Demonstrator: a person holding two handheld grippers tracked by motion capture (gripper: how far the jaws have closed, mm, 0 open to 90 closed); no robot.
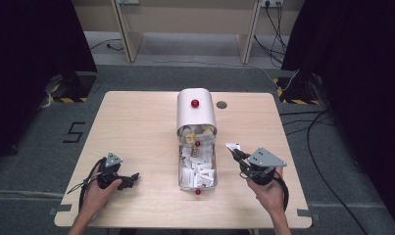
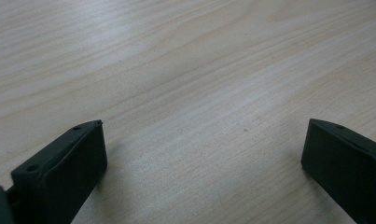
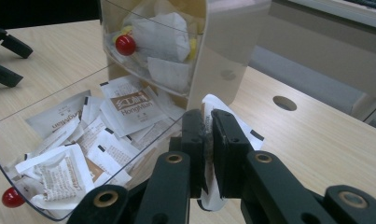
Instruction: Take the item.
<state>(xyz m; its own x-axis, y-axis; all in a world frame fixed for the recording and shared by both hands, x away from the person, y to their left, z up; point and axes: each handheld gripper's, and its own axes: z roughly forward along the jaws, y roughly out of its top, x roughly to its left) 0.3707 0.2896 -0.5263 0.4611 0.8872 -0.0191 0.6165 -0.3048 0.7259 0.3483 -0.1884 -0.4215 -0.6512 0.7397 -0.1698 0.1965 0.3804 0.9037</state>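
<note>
**Sachet held beside the drawer: inspection at mid-transfer**

The table (image 1: 136, 122) was the largest item: bare wood, with a small round hole (image 1: 222, 105) near the far edge. At its centre stood the dispenser (image 1: 196, 111), a curved white housing with a red knob. Its clear drawer (image 1: 197, 166) stood pulled out toward me, full of loose sachets, with a red knob at its near end.

My right gripper (image 1: 235, 152) sat just right of the drawer, jaws clamped on one sachet (image 3: 232, 119). The packet was pinched flat between the pads, its white edge sticking out past the tips. My left gripper (image 1: 131, 178) rested on the table well left of the drawer, jaws wide apart with nothing between them.

Judgement: the step in hand was moving this single sachet between the drawer and the table. To do it well, I would keep the pinch firm and carry the packet above the drawer's clear wall, which is thin and easy to misjudge.

Room: open table lay right of the drawer. The right edge was near, so any travel should be short. The housing blocked the far side.
</note>
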